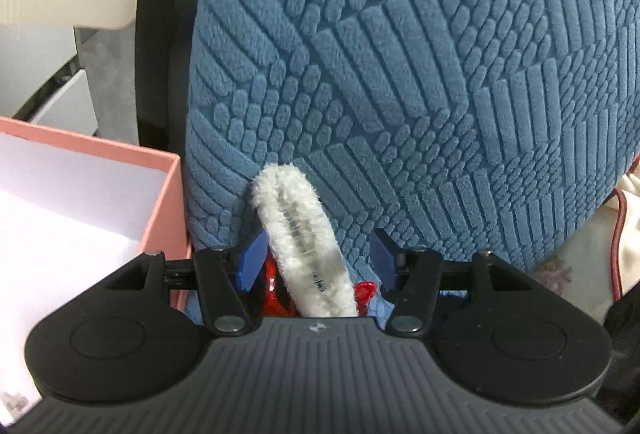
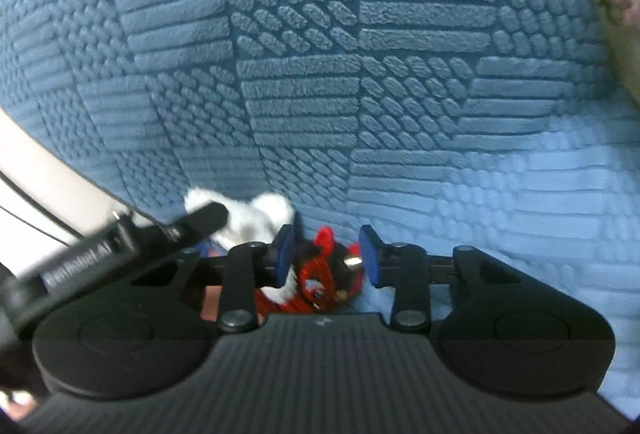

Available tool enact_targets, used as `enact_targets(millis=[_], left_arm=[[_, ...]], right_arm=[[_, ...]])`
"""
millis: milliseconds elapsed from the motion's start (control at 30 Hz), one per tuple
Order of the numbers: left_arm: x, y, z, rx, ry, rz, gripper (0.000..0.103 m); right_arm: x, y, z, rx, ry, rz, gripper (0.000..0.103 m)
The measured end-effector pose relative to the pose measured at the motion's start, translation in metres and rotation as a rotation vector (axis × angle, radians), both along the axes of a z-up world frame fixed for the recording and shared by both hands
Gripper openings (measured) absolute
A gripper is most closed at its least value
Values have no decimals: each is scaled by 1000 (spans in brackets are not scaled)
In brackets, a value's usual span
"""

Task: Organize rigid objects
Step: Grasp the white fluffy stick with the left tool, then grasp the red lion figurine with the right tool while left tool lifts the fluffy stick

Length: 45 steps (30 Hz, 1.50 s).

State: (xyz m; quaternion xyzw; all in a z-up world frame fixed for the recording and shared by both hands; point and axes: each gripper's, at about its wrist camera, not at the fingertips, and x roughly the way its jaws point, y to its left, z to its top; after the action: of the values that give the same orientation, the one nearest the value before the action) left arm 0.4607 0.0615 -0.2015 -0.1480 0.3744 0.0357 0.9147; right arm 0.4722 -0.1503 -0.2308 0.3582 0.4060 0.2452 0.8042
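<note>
Although both cameras sit close over the blue mat (image 1: 400,74), much of the work lies hidden under the grippers' own black bodies. In the left wrist view a white fluffy band (image 1: 304,234) rises between the blue pads (image 1: 252,262) of the left gripper (image 1: 318,258); its lower end is cut off by the gripper body, so what it joins cannot be seen. Beneath it, bits of a red toy (image 1: 276,294) show on either side of the band, mostly covered. The left jaws stand about half open, with a gap between each pad and the band, gripping nothing. A pink box (image 1: 160,202) with a white inside stands just left of that gripper, its near part cut off by the picture's edge.

The right wrist view is blurred. There the red toy (image 2: 320,274), with black parts and a small shiny piece, lies on the mat between the pads of the right gripper (image 2: 327,254), its lower part hidden under the body. The right jaws are fairly narrow, yet whether the pads press on the toy cannot be told. The left gripper (image 2: 120,246) crosses in from the left, smeared, its tip touching or overlapping the white fluff (image 2: 260,214) just beside the toy.
</note>
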Motion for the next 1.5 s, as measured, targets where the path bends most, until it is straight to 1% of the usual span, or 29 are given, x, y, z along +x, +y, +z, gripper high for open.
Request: enact_targets(millis=[133, 200, 267, 333, 400, 433, 467, 500, 567, 600, 700, 900, 967, 1100, 1200, 1367, 1400, 1500], left_arm=[[2, 0, -12, -23, 4, 8, 63], [3, 0, -19, -35, 9, 11, 62], [5, 0, -22, -28, 8, 14, 62], [6, 1, -23, -32, -3, 8, 62], [7, 2, -26, -29, -10, 5, 62], [8, 2, -28, -24, -7, 7, 61], [8, 3, -31, -23, -1, 8, 61], [8, 4, -34, -22, -3, 7, 60], [8, 3, -36, 2, -5, 5, 50], [7, 4, -36, 5, -7, 1, 50], [2, 7, -35, -25, -15, -6, 48], [-18, 12, -26, -79, -23, -26, 45], [-28, 9, -18, -75, -30, -44, 44], [-48, 1, -8, -69, -39, -76, 44], [-69, -7, 0, -73, -34, -88, 44], [-105, -2, 13, -98, -15, -85, 44], [-111, -3, 19, -110, -9, -81, 44], [-133, -1, 20, -129, 12, -89, 44]], right_arm=[[11, 5, -8, 28, 18, 20, 32], [14, 8, -11, 14, 22, 28, 31], [15, 11, -14, 0, 27, 37, 31], [17, 14, -22, 19, 59, 38, 31], [16, 19, -26, 44, 58, 42, 30], [16, 21, -26, 40, 55, 46, 29], [16, 24, -24, 26, 44, 51, 25], [14, 27, -22, 15, 31, 58, 23], [13, 30, -18, -7, 18, 63, 16], [12, 30, -15, -12, 19, 70, 15], [11, 30, -5, -36, 3, 67, 15], [-14, 29, 26, -142, -65, 59, 15], [-25, 28, 36, -183, -76, 54, 15], [-42, 30, 45, -254, -89, 52, 14], [-60, 22, 50, -304, -89, 51, 12], [-90, 17, 61, -448, -98, 61, 11], [-95, 17, 64, -478, -107, 65, 11], [-118, 15, 74, -586, -124, 78, 11]])
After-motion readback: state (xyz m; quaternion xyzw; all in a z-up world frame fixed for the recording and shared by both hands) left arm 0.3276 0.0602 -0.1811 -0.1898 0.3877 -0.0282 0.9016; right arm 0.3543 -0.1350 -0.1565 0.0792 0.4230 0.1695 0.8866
